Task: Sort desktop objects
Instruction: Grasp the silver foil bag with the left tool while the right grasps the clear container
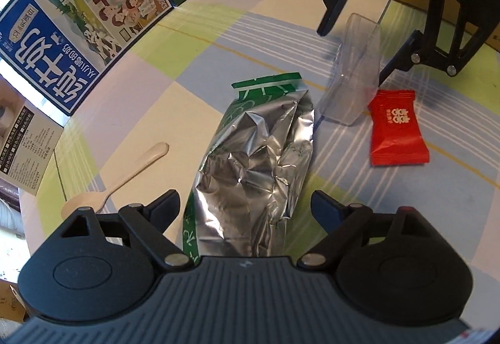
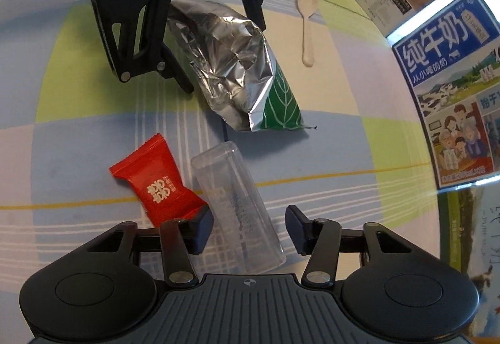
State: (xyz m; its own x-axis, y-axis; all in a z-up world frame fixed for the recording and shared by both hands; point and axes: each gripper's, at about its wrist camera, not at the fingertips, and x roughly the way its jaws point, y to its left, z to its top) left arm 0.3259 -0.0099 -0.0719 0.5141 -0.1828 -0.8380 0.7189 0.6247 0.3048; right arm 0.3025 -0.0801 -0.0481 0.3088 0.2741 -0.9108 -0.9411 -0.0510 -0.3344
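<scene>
From my left gripper (image 1: 245,209), the jaws stand wide on either side of the crumpled silver foil bag with green leaf printing (image 1: 256,169). Its near end lies between the two pads, and I see a gap on each side, so nothing is clamped. Just outside the left jaw, the pale wooden spoon (image 1: 115,184) lies flat on the checked pastel tablecloth (image 1: 193,40), apart from the bag. Beyond the right jaw sits the red sealed candy sachet with white characters (image 1: 395,128), and just past it the clear plastic rectangular tube (image 1: 353,72) lies on its side, close to the bag's far corner.

From my right gripper (image 2: 250,228), the jaws are at a middling width and straddle the near end of that clear tube (image 2: 240,209). The left pad (image 2: 201,230) seems right against the tube wall and also meets the corner of the red sachet (image 2: 156,181). The right pad (image 2: 297,226) stands clear of the tube, so I call the grip unmade. Past the tube, straight ahead of the jaws, the foil bag (image 2: 231,65) lies with the left gripper (image 2: 222,53) lowered over it, one finger on each side. Farther off and right of the jaws lies the spoon (image 2: 307,22).

At the tablecloth's far edge stand blue printed milk cartons (image 1: 72,31), a blue one also seen right of my right jaws (image 2: 453,87).
</scene>
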